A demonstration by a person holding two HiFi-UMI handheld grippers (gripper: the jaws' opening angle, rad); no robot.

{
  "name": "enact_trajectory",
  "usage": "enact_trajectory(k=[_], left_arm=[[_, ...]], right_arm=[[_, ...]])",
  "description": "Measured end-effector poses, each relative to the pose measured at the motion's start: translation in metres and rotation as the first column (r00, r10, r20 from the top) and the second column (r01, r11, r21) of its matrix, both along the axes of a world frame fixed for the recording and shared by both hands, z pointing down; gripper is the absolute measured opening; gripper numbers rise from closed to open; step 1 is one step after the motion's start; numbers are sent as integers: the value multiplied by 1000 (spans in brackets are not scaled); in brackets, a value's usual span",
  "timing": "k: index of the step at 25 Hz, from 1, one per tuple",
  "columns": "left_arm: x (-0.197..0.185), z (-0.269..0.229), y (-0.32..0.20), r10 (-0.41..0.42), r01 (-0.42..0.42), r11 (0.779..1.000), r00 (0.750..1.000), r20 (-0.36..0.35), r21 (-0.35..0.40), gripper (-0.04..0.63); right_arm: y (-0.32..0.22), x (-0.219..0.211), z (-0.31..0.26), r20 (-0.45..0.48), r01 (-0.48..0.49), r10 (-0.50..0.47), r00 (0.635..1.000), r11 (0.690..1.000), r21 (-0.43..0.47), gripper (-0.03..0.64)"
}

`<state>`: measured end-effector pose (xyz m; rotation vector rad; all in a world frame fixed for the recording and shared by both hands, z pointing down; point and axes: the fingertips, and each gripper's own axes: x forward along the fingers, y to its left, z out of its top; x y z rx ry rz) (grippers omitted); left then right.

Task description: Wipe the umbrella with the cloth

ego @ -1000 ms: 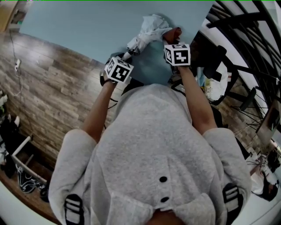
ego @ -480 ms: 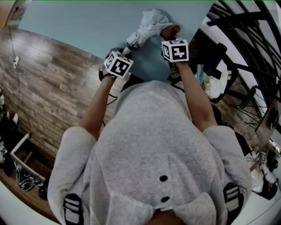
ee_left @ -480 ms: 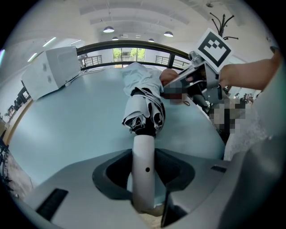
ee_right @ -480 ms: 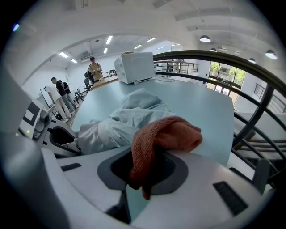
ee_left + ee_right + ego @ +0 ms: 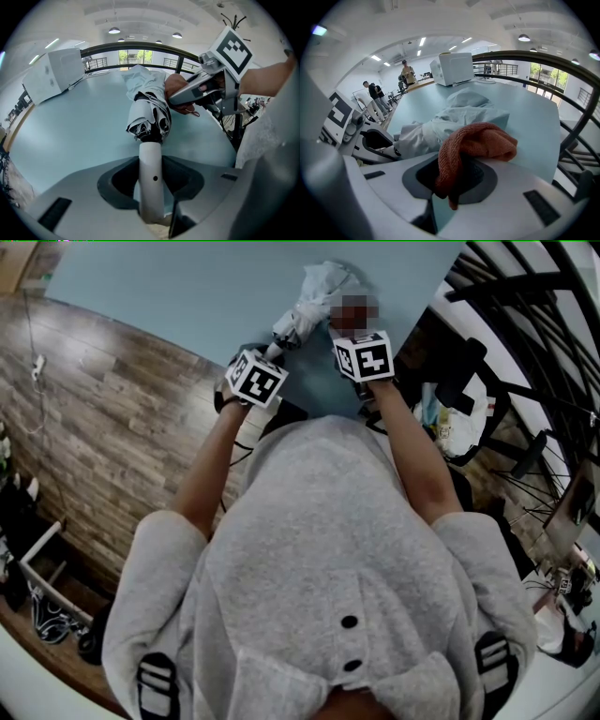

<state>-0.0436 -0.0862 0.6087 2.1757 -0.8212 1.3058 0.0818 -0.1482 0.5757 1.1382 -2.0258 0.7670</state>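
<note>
A folded pale-grey umbrella (image 5: pixel 314 298) lies on the light-blue table (image 5: pixel 169 296). My left gripper (image 5: pixel 151 197) is shut on its white handle (image 5: pixel 151 173), and the jaws are closing a little tighter on it. The bunched canopy (image 5: pixel 149 110) stretches away from the handle. My right gripper (image 5: pixel 457 180) is shut on a rust-red cloth (image 5: pixel 476 145), which rests against the canopy fabric (image 5: pixel 459 117). In the left gripper view the right gripper (image 5: pixel 174 97) sits at the canopy's right side. In the head view the cloth is hidden under a mosaic patch.
A white box (image 5: pixel 452 68) stands at the table's far side. A dark curved railing (image 5: pixel 543 63) runs along the table's right edge. Two people (image 5: pixel 372 93) stand far off at the left. Wooden floor (image 5: pixel 103 427) lies left of the table.
My right gripper has slid leftward along the umbrella with the cloth in it. The left gripper has stayed on the handle.
</note>
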Motion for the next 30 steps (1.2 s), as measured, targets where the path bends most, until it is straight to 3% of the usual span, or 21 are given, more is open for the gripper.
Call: enact_trajectory(k=[13,24,30], left_arm=[[-2,1,1,-7,7,1000,1000,-1,-9,157],[-2,-1,2,-3,3,1000,1000,-9,-3,156],[-2,-2,1,-9,9,1000,1000,-16,2,156]], right_arm=[[11,-35,-7,38,126,-126,991,992,-4,81],[43,-72,-10,95,313,-307,947,948,-58,81],[50,-85,-18,144,357,-344,928,931,-79,81]])
